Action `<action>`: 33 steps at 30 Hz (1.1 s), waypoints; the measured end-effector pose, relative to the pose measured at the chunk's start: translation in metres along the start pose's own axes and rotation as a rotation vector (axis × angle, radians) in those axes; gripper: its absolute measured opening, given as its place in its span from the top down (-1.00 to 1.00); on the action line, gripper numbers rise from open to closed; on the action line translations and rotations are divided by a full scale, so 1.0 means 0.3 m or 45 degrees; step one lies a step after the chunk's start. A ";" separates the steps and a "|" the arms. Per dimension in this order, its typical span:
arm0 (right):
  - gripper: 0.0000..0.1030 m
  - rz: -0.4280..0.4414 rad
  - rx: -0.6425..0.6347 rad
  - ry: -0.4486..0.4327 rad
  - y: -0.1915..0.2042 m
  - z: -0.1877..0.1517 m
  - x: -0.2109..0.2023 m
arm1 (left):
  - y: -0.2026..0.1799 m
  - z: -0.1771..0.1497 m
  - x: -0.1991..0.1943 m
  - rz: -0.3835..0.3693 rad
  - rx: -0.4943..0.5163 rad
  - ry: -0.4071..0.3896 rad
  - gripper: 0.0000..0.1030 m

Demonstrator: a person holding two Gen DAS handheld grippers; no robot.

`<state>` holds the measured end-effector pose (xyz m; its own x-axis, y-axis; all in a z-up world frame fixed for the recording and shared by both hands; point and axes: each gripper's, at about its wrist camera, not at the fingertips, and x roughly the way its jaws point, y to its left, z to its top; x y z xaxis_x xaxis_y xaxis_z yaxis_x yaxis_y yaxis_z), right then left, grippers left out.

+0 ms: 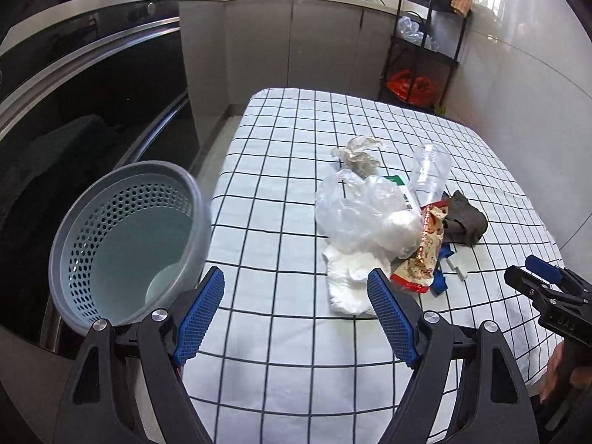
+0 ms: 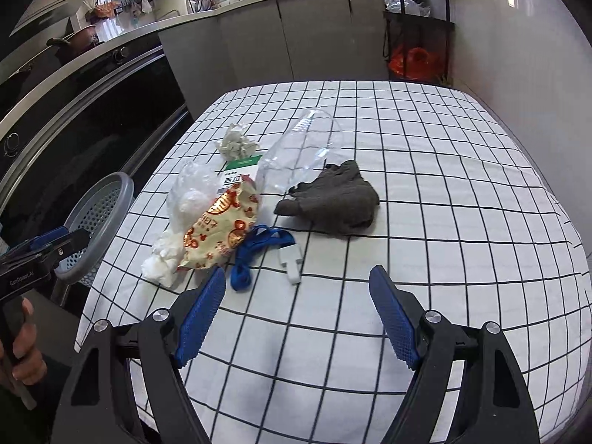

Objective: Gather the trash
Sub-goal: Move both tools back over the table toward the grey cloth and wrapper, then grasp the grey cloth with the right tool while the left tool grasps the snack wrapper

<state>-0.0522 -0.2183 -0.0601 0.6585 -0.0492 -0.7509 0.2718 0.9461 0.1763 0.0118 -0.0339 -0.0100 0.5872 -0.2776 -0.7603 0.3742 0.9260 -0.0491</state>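
A heap of trash lies on the checked tablecloth (image 2: 425, 170): a clear plastic bag (image 1: 355, 211), white tissue (image 1: 347, 285), a red-and-yellow snack wrapper (image 2: 222, 229), a clear plastic cup (image 2: 303, 148), a dark grey cloth (image 2: 333, 196), crumpled paper (image 2: 236, 144), and a blue lanyard (image 2: 251, 255) with a white clip. A grey perforated bin (image 1: 111, 222) stands off the table's left edge. My left gripper (image 1: 296, 273) is open and holds nothing, between the bin and the heap. My right gripper (image 2: 296, 272) is open just short of the lanyard, and nothing is between its pads.
A black oven front (image 1: 92, 85) and a counter run along the left. A black shelf rack (image 1: 425, 44) with orange bags stands behind the table on the right. A white wall (image 1: 525, 111) borders the right side. A hand (image 2: 22, 351) holds the left gripper's handle.
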 end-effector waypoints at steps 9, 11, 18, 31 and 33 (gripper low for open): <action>-0.48 -0.049 0.018 0.014 -0.083 0.028 0.081 | -0.097 0.027 0.080 0.026 0.059 -0.027 -0.53; -0.48 -0.053 0.017 0.019 -0.094 0.042 0.108 | -0.110 0.023 0.098 0.008 0.063 -0.010 -0.53; -0.48 -0.056 -0.013 0.046 -0.101 0.072 0.192 | -0.163 -0.007 0.130 -0.023 0.117 0.019 -0.54; -0.52 -0.050 -0.053 0.114 -0.085 0.156 0.349 | -0.178 -0.021 0.180 -0.059 0.106 0.066 -0.54; -0.51 -0.040 -0.047 0.113 -0.085 0.157 0.359 | -0.184 -0.022 0.183 -0.067 0.108 0.065 -0.54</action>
<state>0.0448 -0.2626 -0.1154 0.5852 -0.0518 -0.8092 0.2642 0.9557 0.1298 0.0187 -0.0987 -0.0534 0.5286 -0.3099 -0.7903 0.4645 0.8848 -0.0363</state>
